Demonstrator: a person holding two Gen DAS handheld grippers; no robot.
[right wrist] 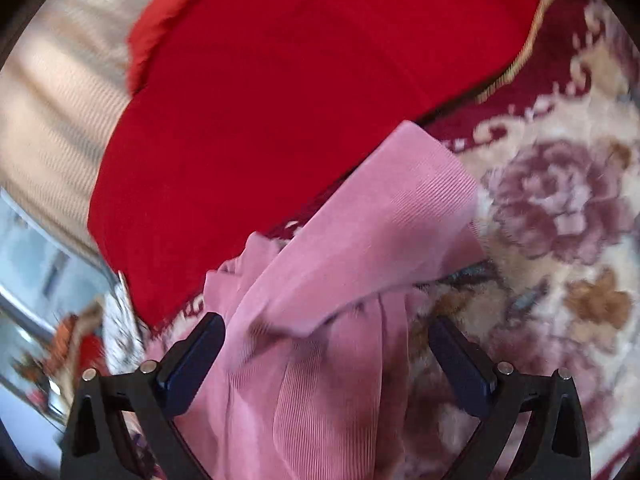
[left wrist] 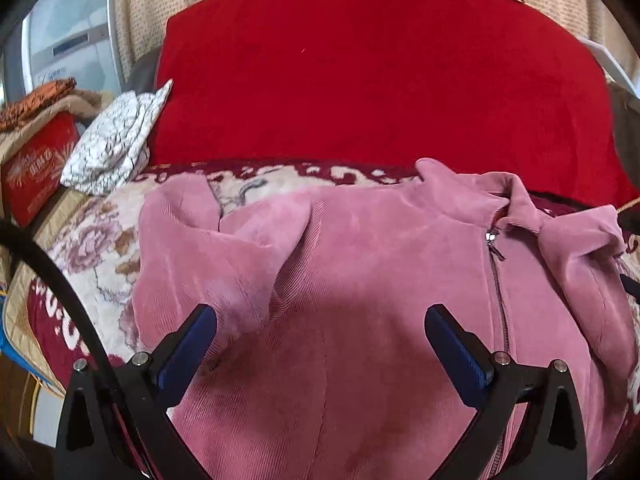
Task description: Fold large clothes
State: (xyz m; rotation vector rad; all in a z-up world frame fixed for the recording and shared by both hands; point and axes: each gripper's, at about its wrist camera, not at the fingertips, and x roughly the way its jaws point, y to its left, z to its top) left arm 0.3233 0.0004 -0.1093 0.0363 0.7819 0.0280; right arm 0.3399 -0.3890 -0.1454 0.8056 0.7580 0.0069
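A pink corduroy zip jacket (left wrist: pixel 360 264) lies front up on a floral blanket (left wrist: pixel 92 248), its collar and zipper pull (left wrist: pixel 491 237) at the upper right. My left gripper (left wrist: pixel 320 316) is open just above the jacket's chest, holding nothing. In the right wrist view a pink sleeve (right wrist: pixel 384 216) with a ribbed cuff lies between the fingers of my right gripper (right wrist: pixel 326 328), which is open. That view is blurred.
A large red cushion (left wrist: pixel 380 72) stands behind the jacket. A white patterned cloth (left wrist: pixel 116 140) and a red box (left wrist: pixel 36 168) sit at the left. The floral blanket also shows at the right in the right wrist view (right wrist: pixel 560 208).
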